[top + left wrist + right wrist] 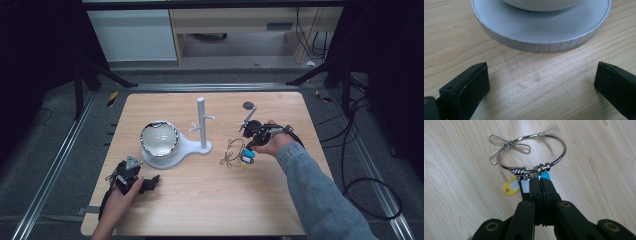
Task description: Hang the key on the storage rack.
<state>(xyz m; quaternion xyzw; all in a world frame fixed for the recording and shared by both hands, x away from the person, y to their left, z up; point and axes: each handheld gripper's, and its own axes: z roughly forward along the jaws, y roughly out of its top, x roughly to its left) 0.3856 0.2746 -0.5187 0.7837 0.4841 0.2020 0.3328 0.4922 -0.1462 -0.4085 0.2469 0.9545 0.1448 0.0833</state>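
Right gripper (541, 182) clamped on a key ring, left gripper (541, 82) idle with jaws wide.

The right jaws pinch the tags hanging from the key ring (560, 147), apparently the blue tag (546, 175); a yellow tag (511, 187) hangs at nine o'clock. The ring sits at three o'clock from the white stand (202, 125). The left jaws gape over bare table (544, 67), the stand's round base (541, 32) at twelve o'clock.
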